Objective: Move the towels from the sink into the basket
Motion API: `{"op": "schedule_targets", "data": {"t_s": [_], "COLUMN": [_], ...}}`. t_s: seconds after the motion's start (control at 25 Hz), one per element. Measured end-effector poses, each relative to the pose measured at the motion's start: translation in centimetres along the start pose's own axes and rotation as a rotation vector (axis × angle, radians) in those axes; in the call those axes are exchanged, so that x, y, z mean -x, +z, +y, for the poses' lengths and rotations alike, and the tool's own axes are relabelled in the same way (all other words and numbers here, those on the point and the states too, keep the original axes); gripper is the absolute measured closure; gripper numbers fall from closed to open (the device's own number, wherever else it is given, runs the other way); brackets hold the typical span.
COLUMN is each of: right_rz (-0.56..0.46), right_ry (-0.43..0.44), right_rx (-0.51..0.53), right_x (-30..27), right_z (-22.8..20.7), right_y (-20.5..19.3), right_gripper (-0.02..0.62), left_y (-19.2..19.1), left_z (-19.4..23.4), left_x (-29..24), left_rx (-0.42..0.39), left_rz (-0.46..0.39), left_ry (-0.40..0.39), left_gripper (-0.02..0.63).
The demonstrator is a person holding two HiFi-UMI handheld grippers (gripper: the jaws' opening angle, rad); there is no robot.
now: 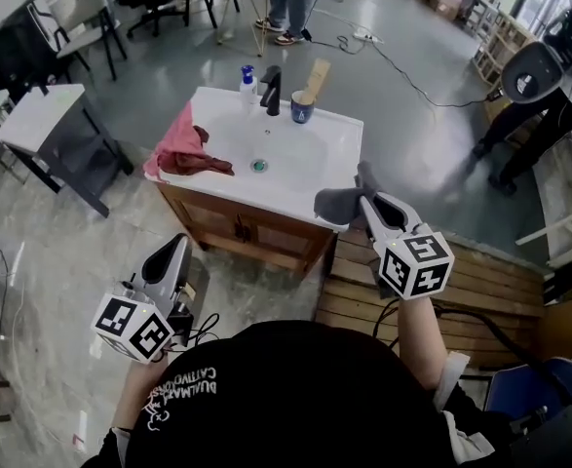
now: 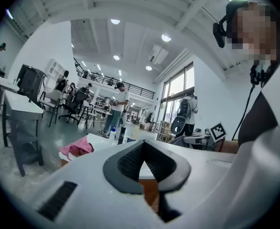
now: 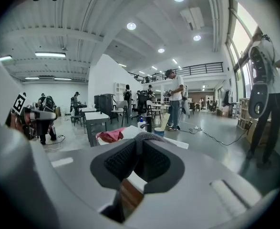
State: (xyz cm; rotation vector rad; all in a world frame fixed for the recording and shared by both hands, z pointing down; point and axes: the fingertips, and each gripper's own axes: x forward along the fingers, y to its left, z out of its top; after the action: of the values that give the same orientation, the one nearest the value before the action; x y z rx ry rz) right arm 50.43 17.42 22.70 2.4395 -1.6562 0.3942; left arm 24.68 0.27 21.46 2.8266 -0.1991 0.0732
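A white sink (image 1: 305,164) sits on a wooden cabinet. A pink towel (image 1: 178,133) and a dark red towel (image 1: 196,162) lie bunched on its left rim. My right gripper (image 1: 363,195) is shut on a grey towel (image 1: 337,204), which hangs over the sink's front right corner. In the right gripper view the grey towel (image 3: 147,136) shows between the fingertips, with the pink towel (image 3: 111,135) beyond. My left gripper (image 1: 178,244) hangs low in front of the cabinet, shut and empty. In the left gripper view its tips (image 2: 142,143) meet, and the pink towel (image 2: 76,147) lies ahead.
A black faucet (image 1: 271,90), a soap bottle (image 1: 248,80) and a blue cup (image 1: 303,107) stand at the sink's back edge. A wooden slatted platform (image 1: 480,281) lies right of the cabinet. A grey table (image 1: 42,120) stands left; people stand at the back and right (image 1: 544,86).
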Motion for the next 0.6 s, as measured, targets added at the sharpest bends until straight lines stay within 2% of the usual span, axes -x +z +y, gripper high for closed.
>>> {"op": "schedule_targets", "data": {"t_s": [0.2,0.44,0.6], "right_rz": [0.018,0.031,0.039], "right_ry": [0.036,0.127,0.218], "right_rx": [0.002,0.007,0.038], "right_x": [-0.3,-1.7,-2.6], "right_z": [5.4,13.3,19.5], "right_y": [-0.5,0.1,0.1], "right_gripper": [0.541,0.541,0.541], "left_y": [0.4,1.2,1.2], "left_z": [1.7,4.2,5.0], "left_x": [7.9,17.4,22.8], "left_rx": [0.0,0.012,0.018], "left_rz": [-0.018,-0.047,-0.069], "left_ry": [0.088,0.218,0.292], "left_gripper": [0.604,0.604,0.604]}}
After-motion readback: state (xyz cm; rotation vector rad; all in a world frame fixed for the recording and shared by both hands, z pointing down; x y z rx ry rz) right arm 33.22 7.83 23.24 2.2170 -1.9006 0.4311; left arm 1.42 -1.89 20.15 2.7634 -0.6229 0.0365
